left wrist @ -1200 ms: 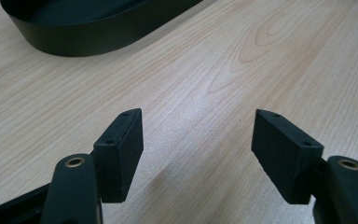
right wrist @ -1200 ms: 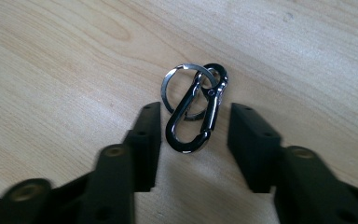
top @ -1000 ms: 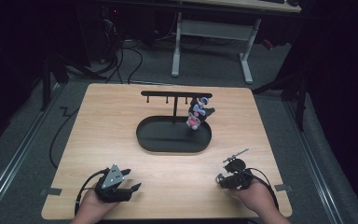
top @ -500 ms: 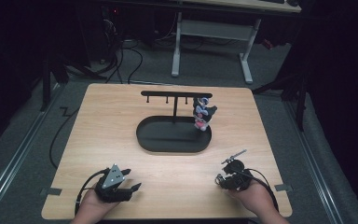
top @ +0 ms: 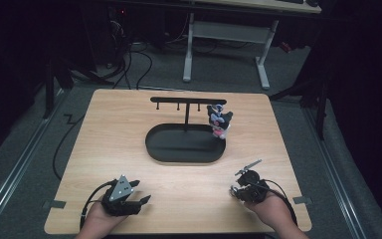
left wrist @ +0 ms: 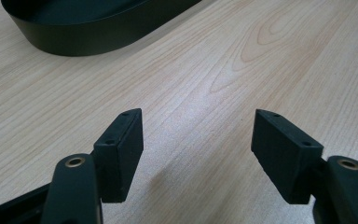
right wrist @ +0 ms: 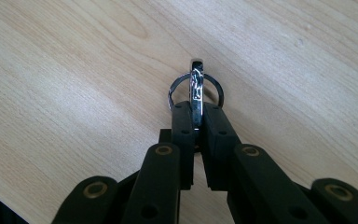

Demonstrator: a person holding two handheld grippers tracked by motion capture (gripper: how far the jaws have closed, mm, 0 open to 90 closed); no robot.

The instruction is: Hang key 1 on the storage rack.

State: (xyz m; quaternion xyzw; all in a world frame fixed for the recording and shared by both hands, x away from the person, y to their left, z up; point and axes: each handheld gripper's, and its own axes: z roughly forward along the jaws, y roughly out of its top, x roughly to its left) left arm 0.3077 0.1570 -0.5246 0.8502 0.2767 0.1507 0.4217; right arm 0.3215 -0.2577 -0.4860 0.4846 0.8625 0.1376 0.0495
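While the left gripper (top: 140,193) rests on the near left of the wooden surface (top: 104,149) with its jaws wide apart and nothing between them, the right gripper (right wrist: 196,109) sits at the near right, its jaws having just been closing, now pinched on a metal clip (right wrist: 196,86) with a key ring (right wrist: 214,86) lying on the wood. Further back stands a black oval tray (top: 179,157) with a hook rack (top: 186,101), where a small toy figure (top: 219,121) hangs

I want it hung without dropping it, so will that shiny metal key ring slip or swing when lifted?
The shiny metal key ring, clamped in the right tool, looks polished, so it may slip. It seems thin and probably light. The ring loop could pivot.
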